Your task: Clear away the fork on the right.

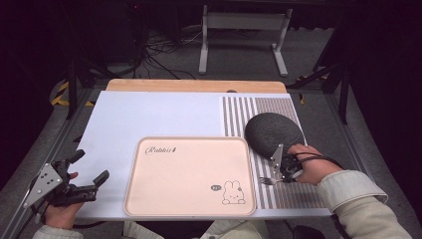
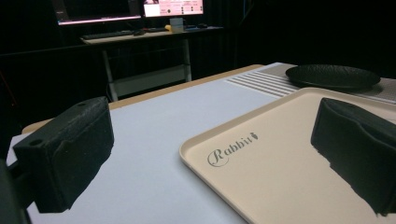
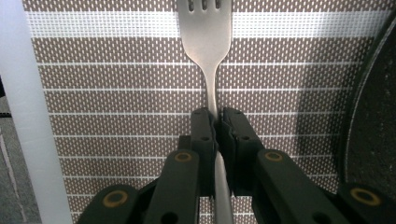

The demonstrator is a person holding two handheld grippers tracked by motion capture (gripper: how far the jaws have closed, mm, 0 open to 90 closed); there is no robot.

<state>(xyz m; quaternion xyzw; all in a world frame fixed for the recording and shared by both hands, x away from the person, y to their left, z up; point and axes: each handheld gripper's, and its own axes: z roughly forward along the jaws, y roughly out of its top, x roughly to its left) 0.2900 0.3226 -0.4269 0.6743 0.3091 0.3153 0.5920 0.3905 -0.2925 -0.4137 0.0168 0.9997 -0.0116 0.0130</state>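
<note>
My right gripper [image 3: 215,122] was clamped thinly on the fork [image 3: 206,37] handle — it could twist loose — while my left gripper [image 1: 84,177] hung apart.

Black grippers with grey three-cornered plates, brass-ringed screws, thick black jaws; cream knit sleeves [image 1: 356,199].

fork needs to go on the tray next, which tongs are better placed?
Right. The right tongs are already clamped on the silver metal fork over the striped woven placemat; the left tongs hang open beside the beige rectangular tray.
</note>
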